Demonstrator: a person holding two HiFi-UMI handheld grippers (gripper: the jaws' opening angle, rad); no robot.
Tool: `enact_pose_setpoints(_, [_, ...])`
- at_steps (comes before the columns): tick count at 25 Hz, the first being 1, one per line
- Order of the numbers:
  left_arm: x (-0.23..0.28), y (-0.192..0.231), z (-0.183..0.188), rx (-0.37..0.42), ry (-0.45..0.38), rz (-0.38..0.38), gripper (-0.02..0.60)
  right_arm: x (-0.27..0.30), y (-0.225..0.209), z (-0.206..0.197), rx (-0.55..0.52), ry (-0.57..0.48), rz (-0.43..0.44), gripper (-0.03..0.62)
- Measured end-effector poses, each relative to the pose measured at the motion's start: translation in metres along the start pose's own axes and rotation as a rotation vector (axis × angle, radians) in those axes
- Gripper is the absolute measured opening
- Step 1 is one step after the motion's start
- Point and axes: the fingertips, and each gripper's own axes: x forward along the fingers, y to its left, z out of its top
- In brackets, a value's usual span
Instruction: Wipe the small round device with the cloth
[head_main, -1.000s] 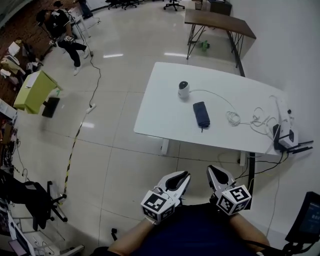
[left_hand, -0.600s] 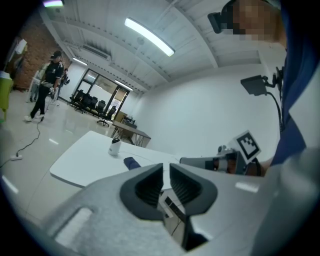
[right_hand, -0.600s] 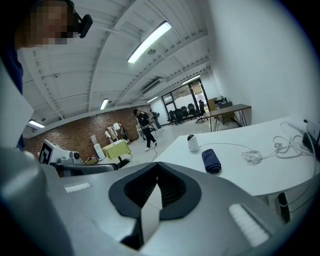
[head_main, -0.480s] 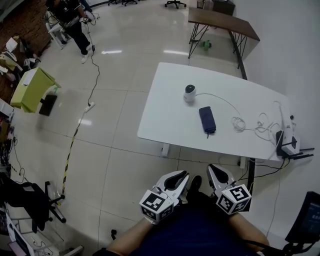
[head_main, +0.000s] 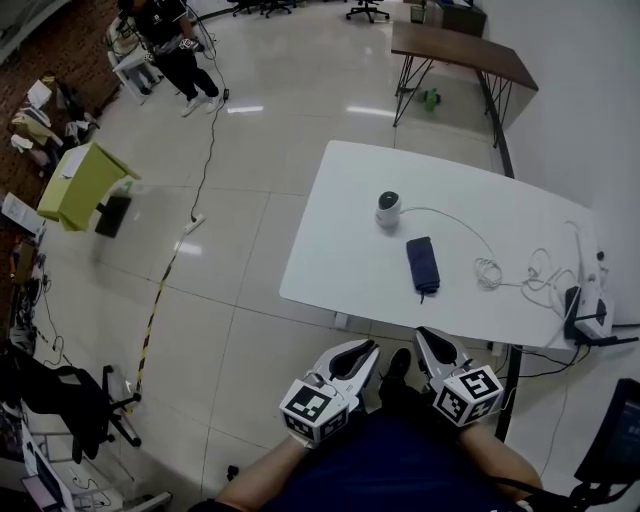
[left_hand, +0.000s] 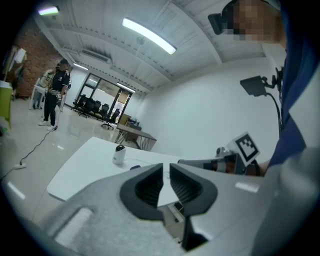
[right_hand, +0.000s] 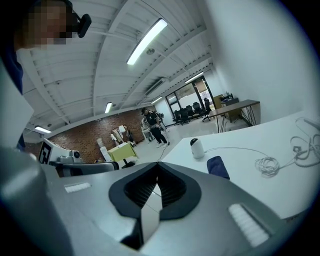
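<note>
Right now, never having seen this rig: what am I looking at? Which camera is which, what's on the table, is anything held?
No robot here: a person holds a two-jaw gripper in each hand, the left gripper and the right gripper. The marker cubes are part of them. The wide picture comes from a camera on the person's head, looking steeply down. The other two come from cameras riding on each gripper, looking along its jaws. On the white table ahead stands a small round device with a white cable running from it. Beside it lies a folded dark blue cloth. Both grippers are shut and empty, held near the person's body, short of the table.
</note>
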Motion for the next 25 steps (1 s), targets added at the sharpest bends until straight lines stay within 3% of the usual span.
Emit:
enact_pose_setpoints(10, [0.082, 0.008, 0.017, 0.008, -0.002, 0.019, 0.041, 0.028, -0.067, 0.045, -0.014, -0.013, 0.050, 0.009])
enact_pose_setpoints(18, [0.113, 0.011, 0.032, -0.005, -0.006, 0.072, 0.040, 0.039, -0.100, 0.060, 0.008, 0.006, 0.078, 0.009])
enact_pose_setpoints(25, [0.120, 0.024, 0.030, -0.030, 0.010, 0.094, 0.041, 0.053, -0.129, 0.051, 0.037, 0.046, 0.006, 0.025])
